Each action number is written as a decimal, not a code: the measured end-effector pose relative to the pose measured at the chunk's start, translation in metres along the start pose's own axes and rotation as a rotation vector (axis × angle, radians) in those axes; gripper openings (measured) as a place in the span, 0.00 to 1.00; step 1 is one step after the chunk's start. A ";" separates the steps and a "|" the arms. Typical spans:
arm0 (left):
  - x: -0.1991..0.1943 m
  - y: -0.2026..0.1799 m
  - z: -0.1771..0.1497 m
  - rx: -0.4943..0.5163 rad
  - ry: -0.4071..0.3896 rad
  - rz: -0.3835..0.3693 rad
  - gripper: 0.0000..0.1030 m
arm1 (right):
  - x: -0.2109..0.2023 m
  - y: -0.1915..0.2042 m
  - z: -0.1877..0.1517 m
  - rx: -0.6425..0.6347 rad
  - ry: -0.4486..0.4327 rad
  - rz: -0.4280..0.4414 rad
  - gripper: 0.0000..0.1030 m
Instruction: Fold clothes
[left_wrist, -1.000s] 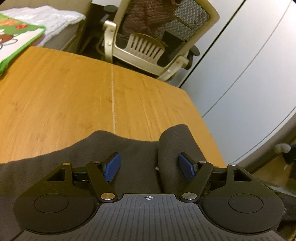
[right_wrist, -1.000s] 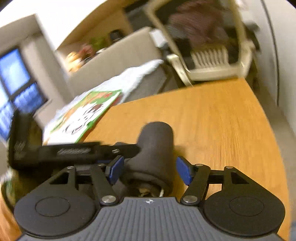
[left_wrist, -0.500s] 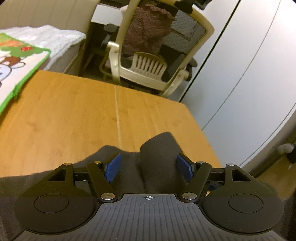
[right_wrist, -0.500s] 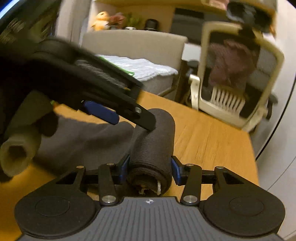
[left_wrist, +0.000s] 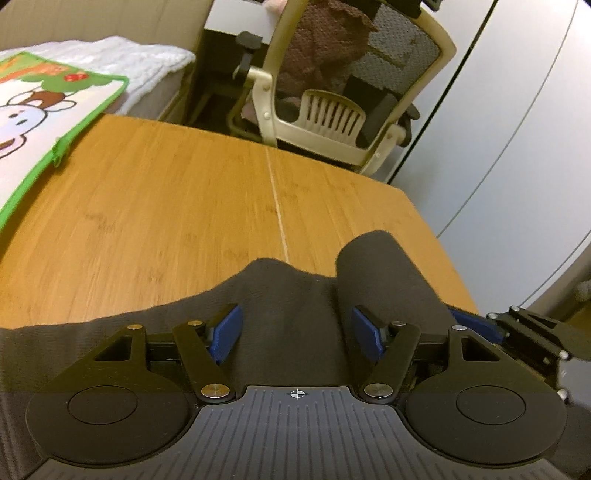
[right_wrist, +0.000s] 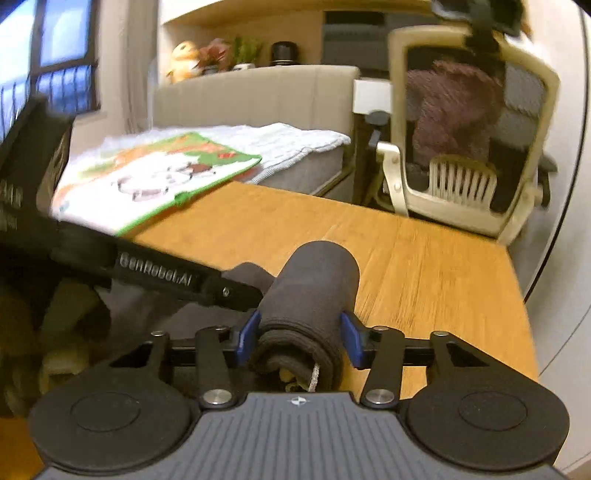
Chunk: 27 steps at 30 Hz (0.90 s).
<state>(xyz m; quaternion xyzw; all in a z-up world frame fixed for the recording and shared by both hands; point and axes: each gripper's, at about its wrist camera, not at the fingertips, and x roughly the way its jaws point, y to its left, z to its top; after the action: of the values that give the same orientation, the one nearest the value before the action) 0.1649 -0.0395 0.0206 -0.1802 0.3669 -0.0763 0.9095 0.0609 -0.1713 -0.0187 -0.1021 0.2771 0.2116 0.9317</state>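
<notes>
Cloth (left_wrist: 288, 314) — right gripper (right_wrist: 301, 332) pinches its rolled end; left gripper (left_wrist: 295, 332) spread over the flat part. Keep the roll tight — press evenly.

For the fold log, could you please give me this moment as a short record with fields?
surface: wooden table
garment: dark cloth, one end rolled up
roll: clamped between right gripper fingers
left gripper: open, fingers straddling the flat cloth beside the roll
elsewhere on table: green-edged cartoon mat at far left
behind table: mesh chair
</notes>
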 end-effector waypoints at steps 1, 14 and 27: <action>-0.004 0.003 0.001 -0.013 -0.012 -0.009 0.69 | 0.000 0.009 -0.001 -0.057 -0.002 -0.018 0.43; -0.008 -0.002 0.011 -0.010 -0.030 -0.055 0.76 | 0.017 0.060 0.005 -0.354 0.017 -0.092 0.45; -0.005 -0.003 0.000 0.010 -0.024 -0.033 0.80 | 0.005 0.054 0.000 -0.315 0.016 -0.049 0.51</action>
<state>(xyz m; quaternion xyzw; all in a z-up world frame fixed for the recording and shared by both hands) 0.1615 -0.0408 0.0252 -0.1826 0.3527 -0.0907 0.9133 0.0402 -0.1217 -0.0252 -0.2553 0.2455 0.2286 0.9068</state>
